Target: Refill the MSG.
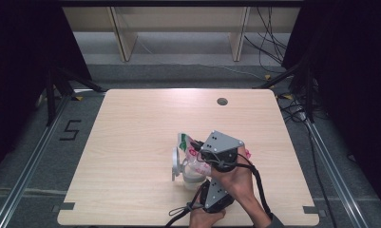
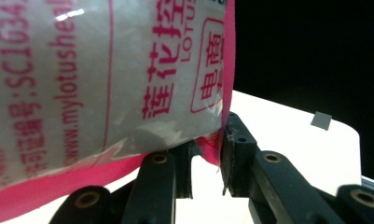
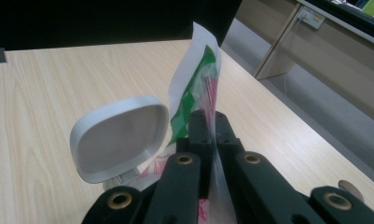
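Both claws are clenched on one plastic bag (image 1: 190, 151): left gripper (image 2: 208, 156) pinches its pink bottom corner, right gripper (image 3: 211, 122) its top edge, hinged-lid jar (image 3: 119, 140) just beside

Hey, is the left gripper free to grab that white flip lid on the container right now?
Probably not: the left gripper is shut on the bag, pinching its pink edge. The white lid stands open and unobstructed, but the bag would have to be released first.

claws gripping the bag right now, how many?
2. The right claw is shut on the bag along its upper edge, above the open-lidded container. The left claw pinches the bag's pink bottom corner.
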`<state>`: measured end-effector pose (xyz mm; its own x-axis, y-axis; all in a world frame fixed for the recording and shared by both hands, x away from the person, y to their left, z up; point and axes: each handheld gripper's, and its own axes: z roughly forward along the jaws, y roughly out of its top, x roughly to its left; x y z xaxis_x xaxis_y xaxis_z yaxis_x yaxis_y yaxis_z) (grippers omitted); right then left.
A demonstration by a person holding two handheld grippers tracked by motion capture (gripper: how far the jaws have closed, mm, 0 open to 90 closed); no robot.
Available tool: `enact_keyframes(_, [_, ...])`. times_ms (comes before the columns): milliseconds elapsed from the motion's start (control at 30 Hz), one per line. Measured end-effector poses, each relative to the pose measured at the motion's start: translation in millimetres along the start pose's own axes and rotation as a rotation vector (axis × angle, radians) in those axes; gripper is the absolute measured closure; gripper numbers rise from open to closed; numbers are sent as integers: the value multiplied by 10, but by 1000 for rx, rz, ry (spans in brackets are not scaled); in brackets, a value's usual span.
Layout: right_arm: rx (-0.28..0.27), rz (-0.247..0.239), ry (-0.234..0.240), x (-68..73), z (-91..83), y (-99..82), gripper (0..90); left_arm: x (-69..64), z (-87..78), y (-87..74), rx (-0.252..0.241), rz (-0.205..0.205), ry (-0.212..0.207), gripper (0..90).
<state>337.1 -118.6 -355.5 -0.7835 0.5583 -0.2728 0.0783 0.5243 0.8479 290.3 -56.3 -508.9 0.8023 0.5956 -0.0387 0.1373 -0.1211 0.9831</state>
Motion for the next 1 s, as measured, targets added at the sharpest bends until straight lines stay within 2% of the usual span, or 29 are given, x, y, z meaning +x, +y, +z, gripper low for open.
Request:
enact_keyframes(700, [-11,16,5,-25,-10,-6,900,-10,-13,-8,9,2,9,756])
enact_keyframes(1000, [-13,15,6,-14,-7,-4,900,-11,1,-9,-3,-5,5,756])
